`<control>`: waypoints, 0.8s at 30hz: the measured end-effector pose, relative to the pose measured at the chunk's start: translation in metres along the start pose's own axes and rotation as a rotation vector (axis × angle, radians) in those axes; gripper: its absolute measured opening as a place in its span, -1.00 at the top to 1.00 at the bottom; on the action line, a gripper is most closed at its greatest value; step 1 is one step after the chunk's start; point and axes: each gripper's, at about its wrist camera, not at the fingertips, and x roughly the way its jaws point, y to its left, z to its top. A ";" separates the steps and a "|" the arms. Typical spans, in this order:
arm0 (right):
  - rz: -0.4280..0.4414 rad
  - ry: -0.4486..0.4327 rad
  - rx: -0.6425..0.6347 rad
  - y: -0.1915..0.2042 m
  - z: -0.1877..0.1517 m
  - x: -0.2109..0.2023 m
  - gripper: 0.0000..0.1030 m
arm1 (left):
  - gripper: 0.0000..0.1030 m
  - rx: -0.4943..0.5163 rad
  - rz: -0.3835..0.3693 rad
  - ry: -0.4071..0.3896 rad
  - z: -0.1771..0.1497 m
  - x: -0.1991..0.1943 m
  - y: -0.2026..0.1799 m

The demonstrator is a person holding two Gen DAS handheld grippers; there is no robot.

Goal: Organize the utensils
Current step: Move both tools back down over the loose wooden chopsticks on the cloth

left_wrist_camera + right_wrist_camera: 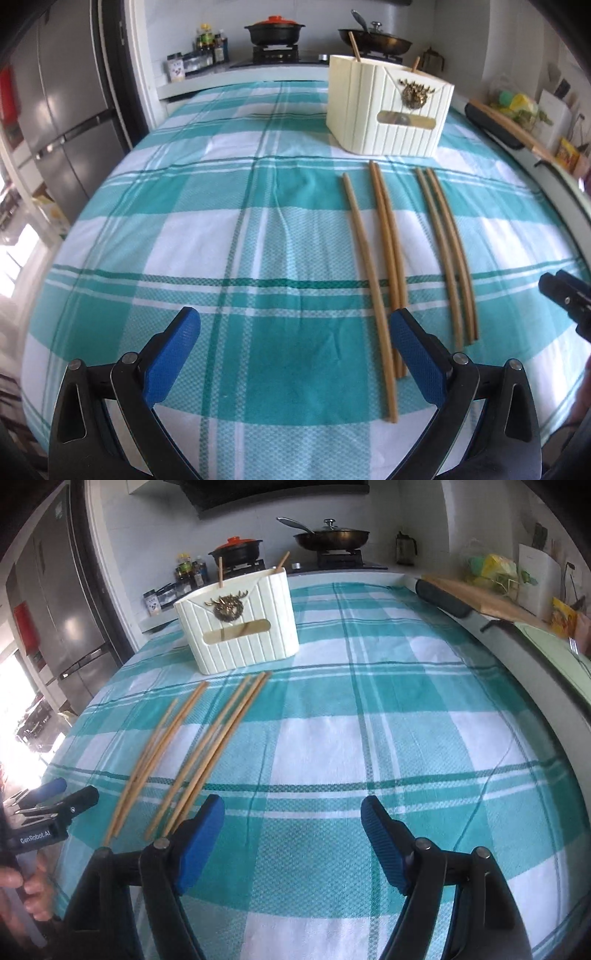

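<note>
Several wooden chopsticks lie side by side on the teal checked tablecloth, pointing toward a cream ribbed utensil holder that has two chopsticks standing in it. My left gripper is open and empty, low over the cloth just left of the chopsticks' near ends. In the right wrist view the chopsticks lie to the left, the holder stands behind them, and my right gripper is open and empty to their right. The left gripper shows at the left edge.
A stove with a red-lidded pot and a wok stands behind the table. A fridge is at left. A cutting board and cluttered counter line the right edge.
</note>
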 end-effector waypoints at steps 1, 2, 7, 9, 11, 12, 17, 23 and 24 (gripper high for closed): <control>-0.006 0.005 -0.001 0.002 -0.003 0.002 -0.29 | -0.99 -0.001 0.006 -0.002 -0.002 0.000 0.000; -0.005 0.016 -0.005 0.004 -0.003 0.006 -0.12 | -0.99 -0.009 0.004 -0.003 -0.004 -0.001 0.002; 0.029 0.082 -0.008 0.016 -0.003 0.028 0.33 | -0.99 -0.049 -0.009 0.001 -0.006 0.000 0.008; 0.054 0.100 -0.010 0.023 0.002 0.037 0.41 | -0.99 -0.047 0.003 0.002 -0.007 0.002 0.008; 0.086 0.114 -0.014 0.032 0.010 0.045 0.48 | -0.99 -0.050 0.012 0.001 -0.007 0.002 0.009; 0.106 0.122 -0.008 0.036 0.013 0.049 0.49 | -0.99 -0.053 0.014 0.000 -0.007 0.002 0.009; 0.123 0.147 0.006 0.049 0.024 0.068 0.58 | -0.99 -0.069 0.016 -0.010 -0.007 0.001 0.014; 0.063 0.151 -0.058 0.060 0.032 0.076 0.64 | -0.99 -0.071 0.023 -0.003 -0.007 0.005 0.014; 0.060 0.154 -0.056 0.060 0.032 0.077 0.63 | -0.99 -0.073 0.023 -0.002 -0.007 0.006 0.014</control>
